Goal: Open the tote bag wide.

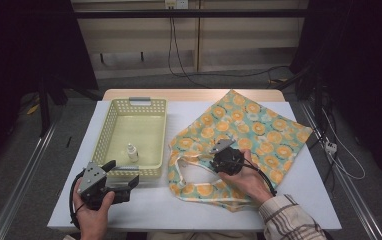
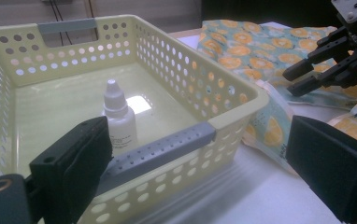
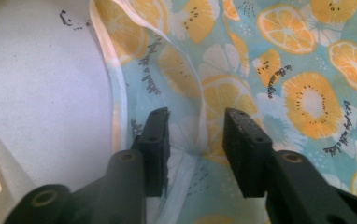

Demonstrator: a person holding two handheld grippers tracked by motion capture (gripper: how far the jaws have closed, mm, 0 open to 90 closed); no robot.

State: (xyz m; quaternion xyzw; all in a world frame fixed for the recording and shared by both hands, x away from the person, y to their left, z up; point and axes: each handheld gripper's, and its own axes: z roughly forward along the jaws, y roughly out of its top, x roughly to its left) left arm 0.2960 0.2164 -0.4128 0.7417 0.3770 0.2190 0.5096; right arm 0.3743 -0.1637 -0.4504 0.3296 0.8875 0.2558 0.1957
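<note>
We judge that the work in hand is opening the cloth bag (image 1: 239,135) so that the small bottle (image 1: 132,151) can later go inside. The right gripper (image 1: 222,158) is low over the bag near its mouth, just above the white handles (image 1: 189,170). In the right gripper view its jaws are spread apart, with a fold of the orange-printed fabric (image 3: 200,135) between them; they do not pinch it yet. The left gripper (image 1: 119,175) waits at the near edge of the yellow basket (image 1: 110,125), its jaws wide open and holding nothing. In the left gripper view the jaws stand on both sides of the grey handle (image 2: 160,149) of the basket, without touching it.

The bottle stands upright inside the basket, close to its near wall, and it is white with a dropper tip (image 2: 112,86).

The next move, we think, asks the right gripper to close on only the top layer of fabric and lift it, so the mouth opens. If both layers are caught, the bag will stay shut. After this the left gripper must reach over the wall and take the bottle by its body.

The table (image 1: 79,200) is covered by a white sheet with a wooden edge at the far side. Around it the room is dim, with dark curtains (image 1: 24,50), cables (image 1: 179,55) on the floor and a pale wall behind.
</note>
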